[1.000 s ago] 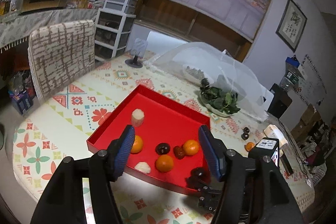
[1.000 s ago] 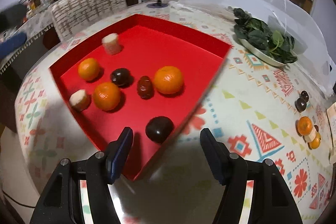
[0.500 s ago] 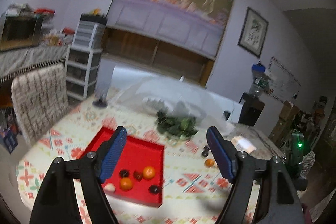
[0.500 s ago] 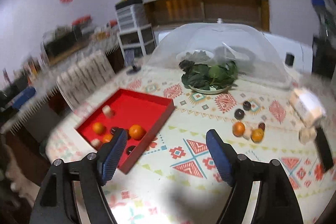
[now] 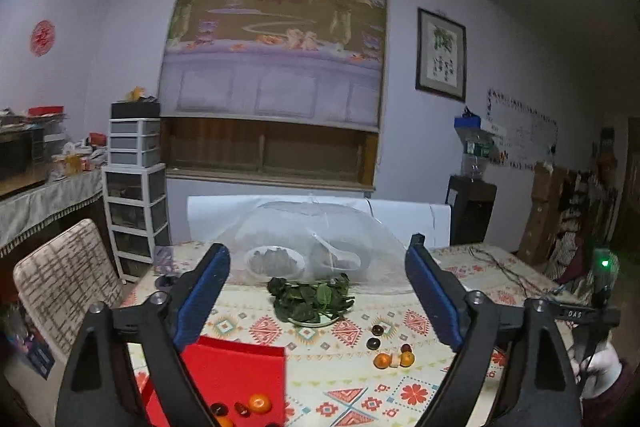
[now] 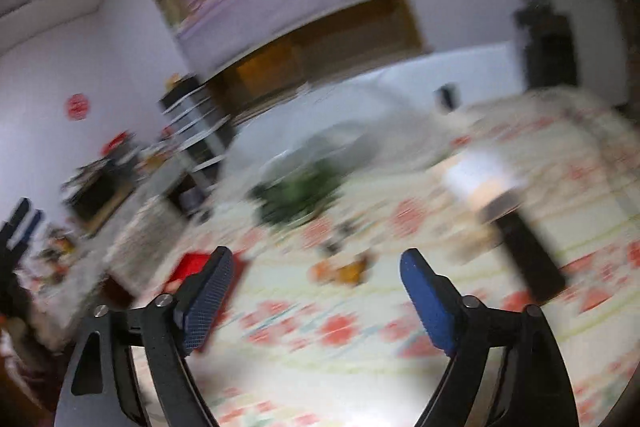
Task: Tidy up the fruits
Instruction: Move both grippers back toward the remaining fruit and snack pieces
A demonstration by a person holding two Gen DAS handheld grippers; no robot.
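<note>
Several oranges and dark round fruits already lie in the shallow red tray (image 5: pixel 240 367) on the patterned bench (image 5: pixel 400 387). A small cluster of loose fruits (image 5: pixel 394 359) waits well apart from it. Both left tongs (image 5: pixel 316 291) and right tongs (image 6: pixel 316 291) gape empty, so the job seems roughly half done.

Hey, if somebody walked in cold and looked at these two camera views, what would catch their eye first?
Probably the red tray at the bottom of the left wrist view, holding an orange and a few dark fruits, framed by the open left gripper. Next, the plate of leafy greens mid-table and a loose fruit cluster to its right. The right wrist view is heavily blurred; its right gripper is open and empty.
</note>
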